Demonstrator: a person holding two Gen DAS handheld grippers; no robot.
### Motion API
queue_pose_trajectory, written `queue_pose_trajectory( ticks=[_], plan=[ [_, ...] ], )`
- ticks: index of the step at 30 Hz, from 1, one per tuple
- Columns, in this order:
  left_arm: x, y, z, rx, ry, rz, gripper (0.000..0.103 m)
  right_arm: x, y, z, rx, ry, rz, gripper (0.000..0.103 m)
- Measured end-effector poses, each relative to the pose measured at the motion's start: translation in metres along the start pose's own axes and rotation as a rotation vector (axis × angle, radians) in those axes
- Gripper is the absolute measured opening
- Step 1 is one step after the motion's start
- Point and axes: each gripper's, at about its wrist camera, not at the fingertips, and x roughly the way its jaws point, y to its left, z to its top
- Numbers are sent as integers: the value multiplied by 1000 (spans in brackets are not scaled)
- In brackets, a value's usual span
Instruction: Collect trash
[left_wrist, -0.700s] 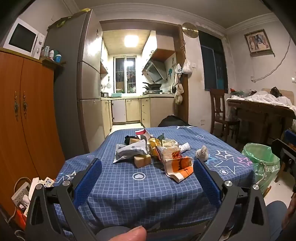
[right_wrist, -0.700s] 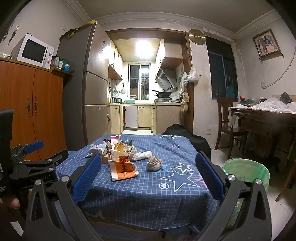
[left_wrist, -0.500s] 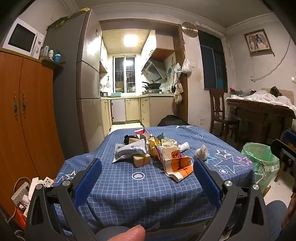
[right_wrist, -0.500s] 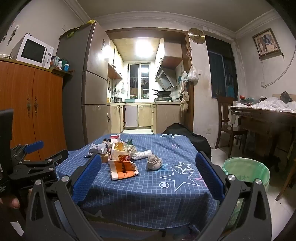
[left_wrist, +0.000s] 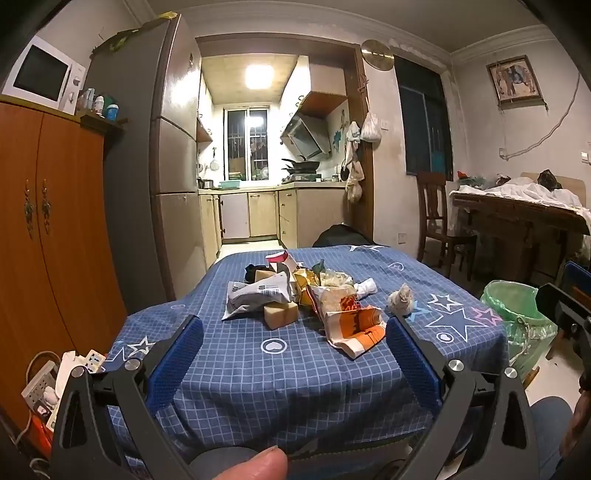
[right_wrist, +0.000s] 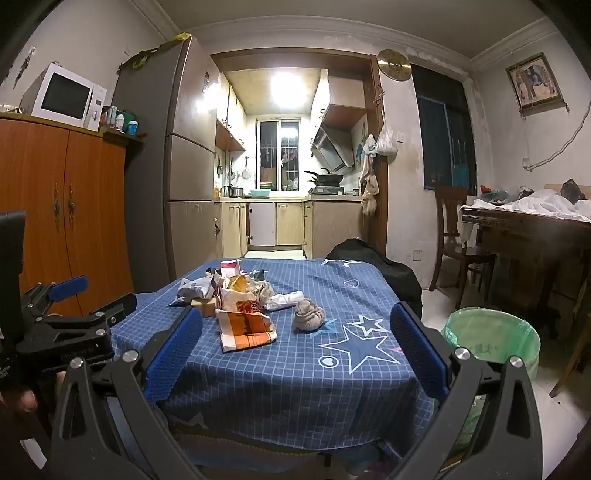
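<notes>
Holding both the left tool (left_wrist: 293, 334) and right tool (right_wrist: 295, 332) wide and empty, we judge the orange wrapper (right_wrist: 245, 328), nearest on the counter (right_wrist: 295, 376), light and crinkly, best pinched at its near edge.

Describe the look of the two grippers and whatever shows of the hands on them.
Both the left gripper and the right gripper have black, cut-out frames with silver screws and flat, ribbed blue fingers. A bare thumb tip shows on the left one. No cables or sleeves are visible.
</notes>
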Motion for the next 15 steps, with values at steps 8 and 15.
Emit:
queue_pose_trajectory(
  ticks=[8,15],
  plan=[
    [2,1,-2,-2,19,-3,98,3,1,-1,-1,17,3,98],
    [4,2,-2,0,22,-5,98,4,3,0,-4,23,6,98]
  ],
)
